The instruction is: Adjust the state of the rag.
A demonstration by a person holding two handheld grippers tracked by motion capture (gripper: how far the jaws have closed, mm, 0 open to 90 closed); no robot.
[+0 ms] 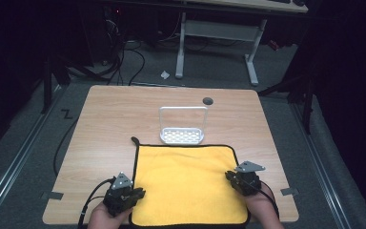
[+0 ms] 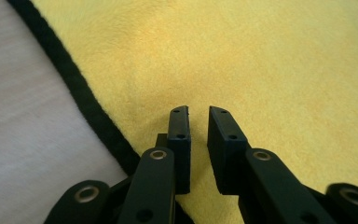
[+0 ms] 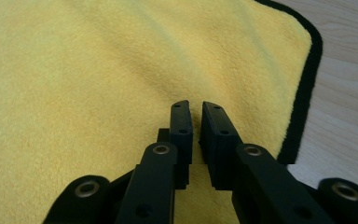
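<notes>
The wooden counter (image 1: 105,114) carried a yellow cloth (image 1: 186,181) spread flat between my two claws, with a white wire rack (image 1: 182,125) standing just beyond its far edge. My left claw (image 2: 198,116) sat over the cloth's near left corner and my right claw (image 3: 195,112) over its right edge. Each had its jaws drawn nearly together with a narrow gap, and I could not tell whether either pinched the fabric.

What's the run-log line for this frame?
scene: yellow cloth flat on table | left gripper: narrow gap, over cloth | right gripper: narrow gap, over cloth
</notes>
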